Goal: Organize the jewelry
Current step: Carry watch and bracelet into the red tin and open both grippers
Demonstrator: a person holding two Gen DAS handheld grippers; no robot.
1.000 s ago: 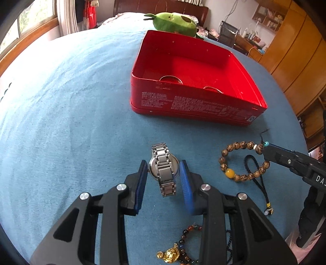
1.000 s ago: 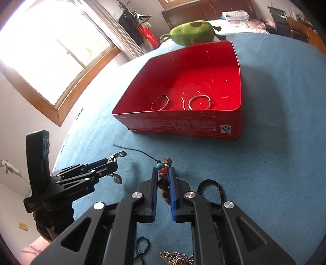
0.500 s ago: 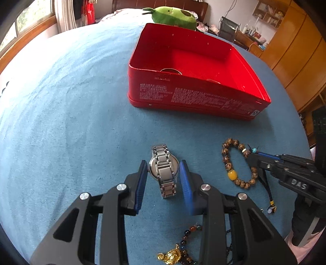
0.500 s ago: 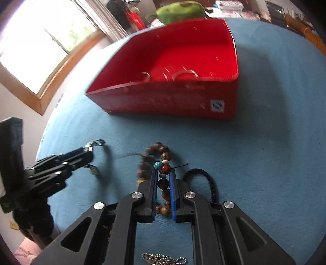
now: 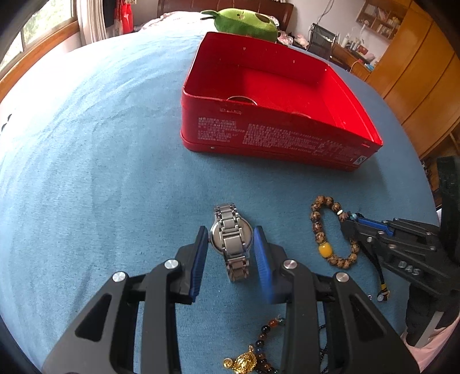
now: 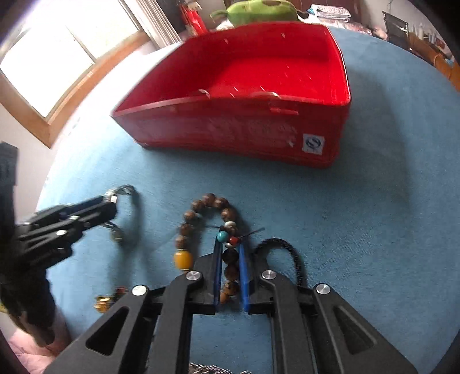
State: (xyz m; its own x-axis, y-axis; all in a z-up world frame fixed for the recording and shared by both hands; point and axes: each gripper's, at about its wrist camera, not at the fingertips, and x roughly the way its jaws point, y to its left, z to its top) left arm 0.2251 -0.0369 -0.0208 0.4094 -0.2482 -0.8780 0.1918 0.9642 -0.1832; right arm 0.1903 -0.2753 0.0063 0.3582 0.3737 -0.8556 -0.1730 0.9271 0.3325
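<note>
A silver watch point(image 5: 231, 240) is clamped by its case between the blue pads of my left gripper point(image 5: 231, 240), just over the blue cloth. My right gripper point(image 6: 231, 253) is shut on the wooden bead bracelet point(image 6: 198, 210), which has a yellow bead and a black cord; the bracelet lies on the cloth. In the left wrist view the bracelet point(image 5: 317, 230) lies right of the watch, with the right gripper point(image 5: 352, 223) at its right side. The red tin box point(image 5: 276, 129) stands ahead with two metal bangles inside. The left gripper point(image 6: 110, 201) shows at the left in the right wrist view.
A beaded bracelet with a gold charm point(image 5: 247, 361) lies near my left gripper. A green plush toy point(image 5: 244, 23) sits behind the box. A window is at the left, wooden cabinets at the right.
Both grippers have dropped lower and nearer the cloth. The bead bracelet in the right gripper came down and now lies on the cloth. The watch stays between the left pads.
</note>
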